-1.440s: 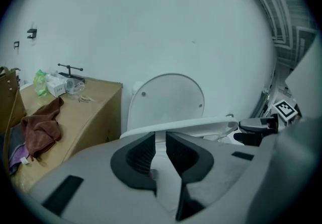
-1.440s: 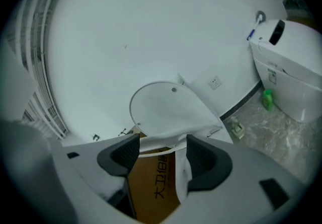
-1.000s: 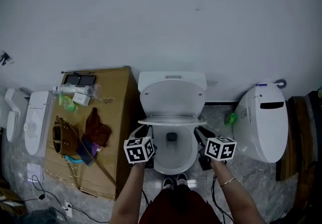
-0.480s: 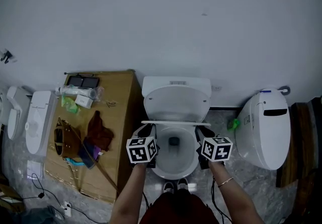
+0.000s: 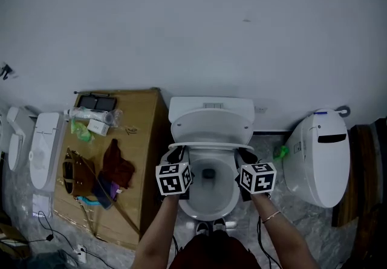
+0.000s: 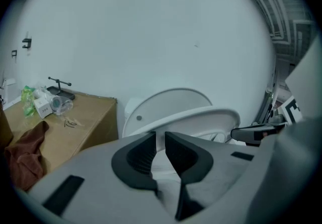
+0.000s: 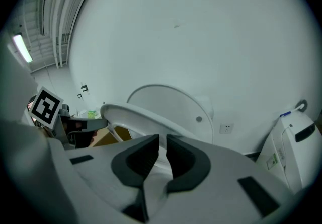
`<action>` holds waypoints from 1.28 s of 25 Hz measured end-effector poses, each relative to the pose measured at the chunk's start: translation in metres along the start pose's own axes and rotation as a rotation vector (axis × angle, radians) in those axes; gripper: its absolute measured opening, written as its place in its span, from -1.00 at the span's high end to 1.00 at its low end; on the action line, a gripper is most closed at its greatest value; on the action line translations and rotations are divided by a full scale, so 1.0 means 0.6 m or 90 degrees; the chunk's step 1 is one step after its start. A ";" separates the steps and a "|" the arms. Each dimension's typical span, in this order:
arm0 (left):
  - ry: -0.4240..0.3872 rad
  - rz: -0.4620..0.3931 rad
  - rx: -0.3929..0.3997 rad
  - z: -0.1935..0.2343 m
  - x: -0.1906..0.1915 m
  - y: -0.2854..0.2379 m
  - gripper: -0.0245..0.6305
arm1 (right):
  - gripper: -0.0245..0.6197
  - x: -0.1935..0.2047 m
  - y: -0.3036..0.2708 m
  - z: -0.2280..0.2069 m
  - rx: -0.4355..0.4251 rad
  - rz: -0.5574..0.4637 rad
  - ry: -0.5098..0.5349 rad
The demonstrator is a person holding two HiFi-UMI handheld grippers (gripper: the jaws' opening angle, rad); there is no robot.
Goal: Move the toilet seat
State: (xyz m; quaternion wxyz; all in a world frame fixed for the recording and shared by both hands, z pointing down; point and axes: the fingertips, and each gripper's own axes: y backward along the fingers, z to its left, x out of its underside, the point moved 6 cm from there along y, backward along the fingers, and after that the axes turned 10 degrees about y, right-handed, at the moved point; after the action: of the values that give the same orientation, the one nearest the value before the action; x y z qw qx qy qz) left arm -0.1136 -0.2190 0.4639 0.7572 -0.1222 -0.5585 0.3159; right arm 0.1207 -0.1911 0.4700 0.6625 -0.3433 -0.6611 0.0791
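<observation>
A white toilet stands against the wall with its lid (image 5: 211, 124) up. Its seat ring (image 5: 210, 144) is raised off the bowl (image 5: 208, 200) and shows as a thin edge-on band. My left gripper (image 5: 176, 154) is shut on the ring's left side, my right gripper (image 5: 247, 155) on its right side. In the left gripper view the jaws (image 6: 160, 140) pinch the seat (image 6: 211, 116), which runs off to the right. In the right gripper view the jaws (image 7: 162, 142) have just been closing and hold the seat (image 7: 131, 117) between them.
A cardboard box (image 5: 142, 135) with a brown cloth, bottles and small items stands left of the toilet. Another white toilet (image 5: 317, 153) is close on the right, white toilet parts (image 5: 42, 147) at far left. The person's shoes (image 5: 208, 225) are at the bowl's foot.
Both grippers have moved a little toward the wall with the seat ring, which now looks thinner and more edge-on under the lid.
</observation>
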 end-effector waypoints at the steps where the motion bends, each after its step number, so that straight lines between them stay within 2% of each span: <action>1: 0.002 -0.004 0.000 0.000 -0.003 -0.004 0.70 | 0.75 -0.004 -0.004 -0.003 0.002 0.000 0.004; 32: -0.006 -0.044 -0.025 -0.001 -0.081 -0.112 0.70 | 0.75 -0.077 -0.095 -0.064 0.012 -0.018 0.037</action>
State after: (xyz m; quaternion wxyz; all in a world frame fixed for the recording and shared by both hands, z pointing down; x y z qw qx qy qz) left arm -0.0988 -0.3003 0.4628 0.7627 -0.1160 -0.5718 0.2791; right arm 0.1316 -0.2733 0.4683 0.6857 -0.3297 -0.6456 0.0663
